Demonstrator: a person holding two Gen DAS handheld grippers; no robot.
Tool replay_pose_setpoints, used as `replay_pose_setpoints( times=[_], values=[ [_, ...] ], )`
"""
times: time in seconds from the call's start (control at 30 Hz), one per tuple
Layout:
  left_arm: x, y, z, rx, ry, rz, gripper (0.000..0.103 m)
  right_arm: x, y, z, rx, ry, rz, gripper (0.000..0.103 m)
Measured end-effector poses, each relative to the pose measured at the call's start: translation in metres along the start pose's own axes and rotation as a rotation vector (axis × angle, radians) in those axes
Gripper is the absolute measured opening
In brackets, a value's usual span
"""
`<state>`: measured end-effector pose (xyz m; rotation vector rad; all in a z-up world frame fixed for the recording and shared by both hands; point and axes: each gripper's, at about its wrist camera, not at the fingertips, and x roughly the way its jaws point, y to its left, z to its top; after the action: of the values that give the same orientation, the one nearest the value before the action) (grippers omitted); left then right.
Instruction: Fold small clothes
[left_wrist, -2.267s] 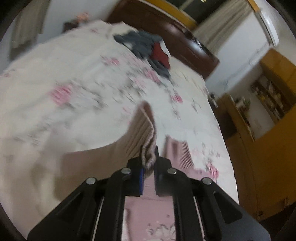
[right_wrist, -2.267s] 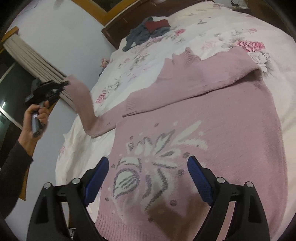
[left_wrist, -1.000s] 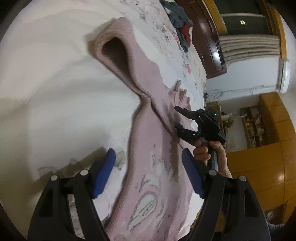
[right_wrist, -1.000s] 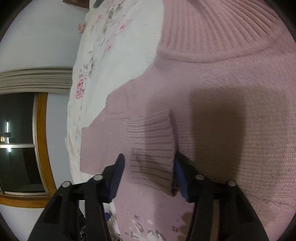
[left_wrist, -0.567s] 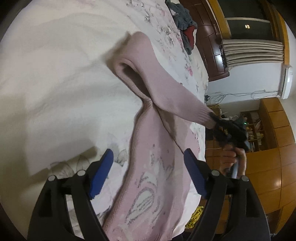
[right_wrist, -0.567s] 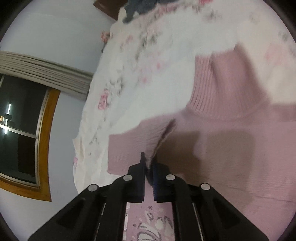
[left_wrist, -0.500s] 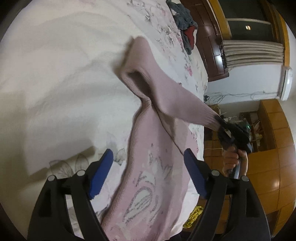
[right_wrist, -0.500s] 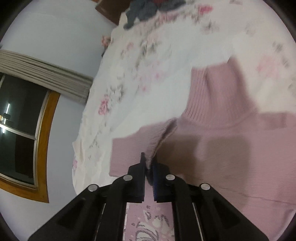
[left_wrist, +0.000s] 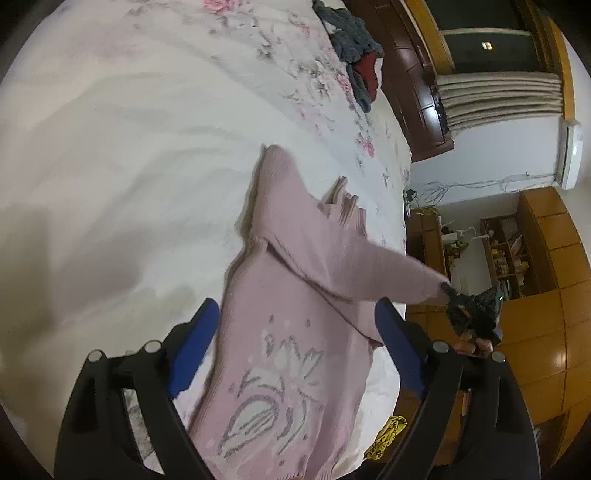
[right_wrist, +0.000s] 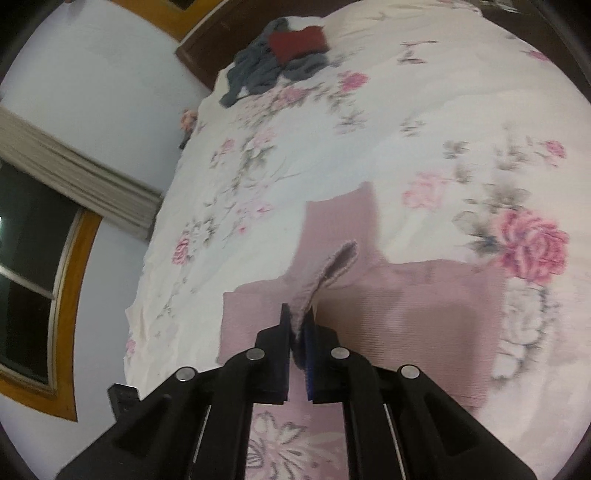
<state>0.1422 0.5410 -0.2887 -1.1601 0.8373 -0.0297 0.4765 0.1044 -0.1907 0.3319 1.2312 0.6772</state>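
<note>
A pink knitted sweater (left_wrist: 295, 332) lies front-up on a floral bedsheet (left_wrist: 129, 166), its pale flower motif facing the left wrist camera and its ribbed collar (right_wrist: 336, 225) pointing toward the head of the bed. One sleeve (left_wrist: 354, 266) is pulled across the chest and lifted off the body of the garment, stretched taut toward the bed's edge.

The right gripper (right_wrist: 297, 325) is clamped on that sleeve's ribbed cuff (right_wrist: 332, 269): in the right wrist view its two fingers stand nearly together with the knit pinched between them, and the cuff opening flares upward just beyond the tips. In the left wrist view the same gripper appears past the edge of the mattress, gripped from below by a hand (left_wrist: 474, 341) of which only the fingers show, with the tool pointing back at the sleeve end.

The left gripper (left_wrist: 295, 332) hovers above the lower front of the sweater with its blue-padded fingers (left_wrist: 195, 332) spread wide apart and nothing between them; the pads frame the sweater's side seam and the folded sleeve.

At the far end of the bed a heap of grey and dark red clothes (right_wrist: 280, 62) rests against a dark wooden headboard (left_wrist: 410, 74). Beyond the bed stand wooden cabinets (left_wrist: 546, 277), and a rolled blind (left_wrist: 498, 96) hangs by a window.
</note>
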Motion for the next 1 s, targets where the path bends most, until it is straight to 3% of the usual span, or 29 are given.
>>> replay_pose_setpoints(
  times=[0.23,0.53,0.73,0.83,0.9,1.0],
  values=[
    [0.023,-0.021,0.017,0.051,0.026,0.011,0.086,-0.005,-0.055,-0.007,0.061,0.007,-0.037,0.006],
    [0.065,-0.046,0.034,0.116,0.087,0.02,0.086,0.019,-0.118,-0.031,0.14,0.039,-0.076,0.006],
    [0.096,-0.057,0.051,0.167,0.118,0.06,0.089,0.044,-0.16,-0.047,0.176,0.063,-0.138,0.006],
    [0.118,-0.06,0.064,0.179,0.15,0.101,0.09,0.053,-0.172,-0.052,0.155,0.076,-0.189,0.01],
    [0.127,-0.065,0.071,0.208,0.167,0.117,0.09,0.043,-0.171,-0.049,0.144,0.039,-0.196,0.015],
    [0.147,-0.077,0.083,0.265,0.193,0.108,0.09,0.013,-0.167,-0.04,0.154,-0.066,-0.115,0.016]
  ],
)
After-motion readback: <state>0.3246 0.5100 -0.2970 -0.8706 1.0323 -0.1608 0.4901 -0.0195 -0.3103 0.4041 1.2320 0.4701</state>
